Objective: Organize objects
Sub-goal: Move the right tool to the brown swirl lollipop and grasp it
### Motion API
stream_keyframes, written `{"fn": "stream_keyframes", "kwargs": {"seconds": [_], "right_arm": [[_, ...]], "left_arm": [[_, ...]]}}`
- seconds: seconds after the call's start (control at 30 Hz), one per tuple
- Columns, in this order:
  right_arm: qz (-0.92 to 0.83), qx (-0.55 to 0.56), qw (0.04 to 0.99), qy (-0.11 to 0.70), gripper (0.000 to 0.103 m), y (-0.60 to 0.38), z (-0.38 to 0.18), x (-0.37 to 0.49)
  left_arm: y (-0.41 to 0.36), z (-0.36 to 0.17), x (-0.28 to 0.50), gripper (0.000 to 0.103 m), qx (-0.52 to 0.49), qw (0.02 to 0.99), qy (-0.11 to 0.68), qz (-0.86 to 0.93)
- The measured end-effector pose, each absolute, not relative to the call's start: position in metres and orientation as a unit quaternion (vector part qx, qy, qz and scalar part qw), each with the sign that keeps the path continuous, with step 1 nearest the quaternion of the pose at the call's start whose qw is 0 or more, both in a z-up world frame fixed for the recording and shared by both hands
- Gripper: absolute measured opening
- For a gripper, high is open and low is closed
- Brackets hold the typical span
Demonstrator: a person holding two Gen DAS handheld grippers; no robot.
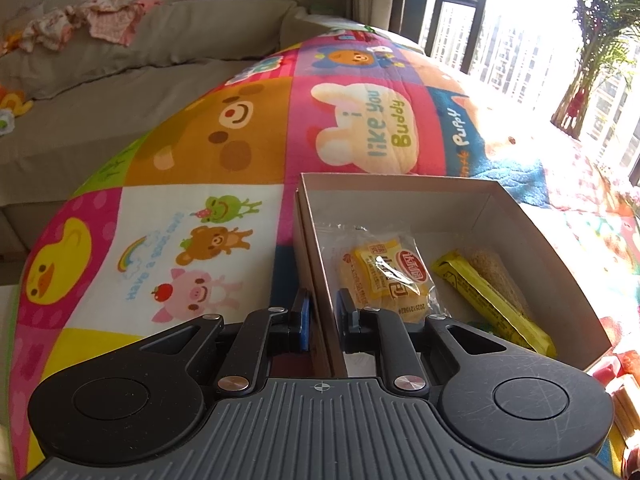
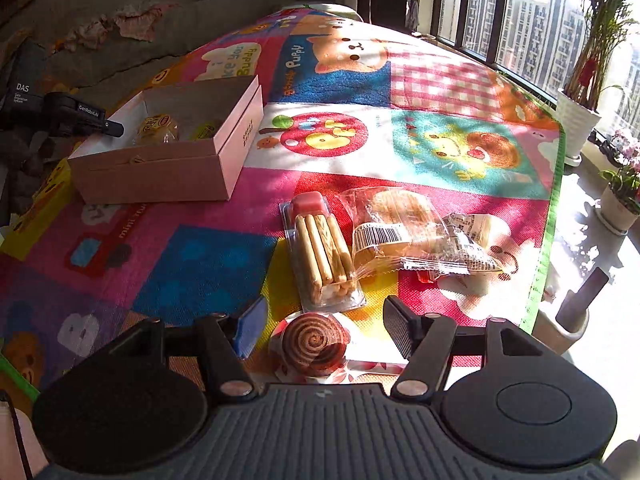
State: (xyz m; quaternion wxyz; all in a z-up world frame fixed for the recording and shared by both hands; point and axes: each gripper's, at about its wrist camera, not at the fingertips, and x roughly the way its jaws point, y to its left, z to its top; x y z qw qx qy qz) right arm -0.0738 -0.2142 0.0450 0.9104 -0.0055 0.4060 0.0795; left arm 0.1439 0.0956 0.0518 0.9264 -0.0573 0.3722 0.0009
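On the cartoon-print mat (image 2: pixel 400 128), the left hand-held gripper (image 1: pixel 323 320) is clamped on the left wall of the open cardboard box (image 1: pixel 460 192), which holds a yellow bun packet (image 1: pixel 384 276) and a yellow bar (image 1: pixel 492 304). Rightward, toward the mat's near edge, the right hand-held gripper (image 2: pixel 320 326) has its jaws apart around a swirl roll (image 2: pixel 314 344), not pressing it; biscuit sticks (image 2: pixel 322 252) and bread packets (image 2: pixel 404 232) lie just beyond.

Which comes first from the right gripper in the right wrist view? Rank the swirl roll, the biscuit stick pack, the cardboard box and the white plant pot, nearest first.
1. swirl roll, lying between the open jaws of the right gripper.
2. biscuit stick pack, just beyond it on the mat.
3. cardboard box, farther back on the left.
4. white plant pot, far right by the window.
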Motion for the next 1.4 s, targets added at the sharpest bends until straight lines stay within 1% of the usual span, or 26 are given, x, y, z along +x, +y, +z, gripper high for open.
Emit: {"fn": "stream_keyframes", "kwargs": {"seconds": [0.03,0.07,0.13,0.23,0.3,0.37,0.47,0.6,0.63,0.67,0.7,0.77,0.8,0.9,0.97,1.07,1.2,1.27,1.33,1.37,1.4], "right_arm": [[0.081,0.003,0.909,0.409,0.065,-0.213,0.040,-0.076],[0.079,0.007,0.912,0.401,0.068,-0.210,0.036,-0.079],[0.103,0.025,0.911,0.399,0.078,-0.203,0.036,-0.082],[0.172,0.077,0.897,0.400,0.077,-0.198,0.042,-0.081],[0.177,0.060,0.905,0.382,0.077,-0.194,0.049,-0.083],[0.146,0.025,0.917,0.371,0.077,-0.196,0.053,-0.081],[0.118,0.012,0.914,0.389,0.077,-0.204,0.048,-0.075],[0.143,0.034,0.888,0.435,0.083,-0.204,0.032,-0.079],[0.150,0.038,0.888,0.433,0.088,-0.201,0.032,-0.083],[0.168,0.048,0.882,0.438,0.090,-0.197,0.032,-0.084],[0.196,0.067,0.874,0.440,0.092,-0.192,0.033,-0.085],[0.230,0.091,0.863,0.440,0.091,-0.185,0.035,-0.087],[0.229,0.083,0.868,0.433,0.091,-0.181,0.036,-0.087],[0.169,-0.004,0.899,0.404,0.091,-0.166,0.038,-0.087],[0.140,-0.047,0.904,0.402,0.091,-0.160,0.032,-0.084],[0.135,-0.045,0.899,0.413,0.088,-0.158,0.025,-0.081],[0.130,-0.046,0.905,0.403,0.086,-0.154,0.025,-0.080],[0.127,-0.047,0.906,0.400,0.081,-0.153,0.025,-0.077],[0.127,-0.049,0.908,0.397,0.066,-0.153,0.026,-0.076],[0.128,-0.051,0.908,0.395,0.063,-0.154,0.027,-0.075],[0.127,-0.053,0.908,0.395,0.058,-0.154,0.027,-0.074]], "left_arm": [[0.095,0.052,0.143,0.016,-0.056,0.926,0.372,0.002],[0.094,0.052,0.144,0.016,-0.055,0.926,0.373,0.004],[0.094,0.053,0.144,0.016,-0.055,0.926,0.374,0.005],[0.094,0.053,0.144,0.016,-0.055,0.925,0.375,0.006],[0.094,0.054,0.144,0.016,-0.055,0.925,0.375,0.006],[0.094,0.054,0.145,0.016,-0.057,0.925,0.375,0.006],[0.095,0.054,0.144,0.016,-0.063,0.924,0.377,0.003],[0.096,0.054,0.143,0.016,-0.062,0.925,0.376,0.002],[0.096,0.053,0.143,0.016,-0.062,0.925,0.376,0.001],[0.096,0.053,0.143,0.016,-0.062,0.925,0.376,0.001],[0.096,0.053,0.143,0.016,-0.062,0.925,0.376,0.001],[0.095,0.053,0.143,0.016,-0.061,0.925,0.376,0.001],[0.095,0.053,0.143,0.016,-0.059,0.925,0.376,0.001],[0.095,0.053,0.144,0.016,-0.060,0.925,0.376,0.002],[0.094,0.053,0.144,0.016,-0.060,0.925,0.376,0.001],[0.094,0.053,0.144,0.016,-0.060,0.924,0.376,0.001],[0.094,0.053,0.143,0.016,-0.060,0.925,0.376,0.001],[0.094,0.053,0.144,0.016,-0.061,0.925,0.376,0.001],[0.094,0.053,0.144,0.016,-0.060,0.925,0.376,0.001],[0.094,0.053,0.144,0.016,-0.060,0.925,0.376,0.002],[0.094,0.053,0.144,0.016,-0.060,0.925,0.376,0.002]]}}
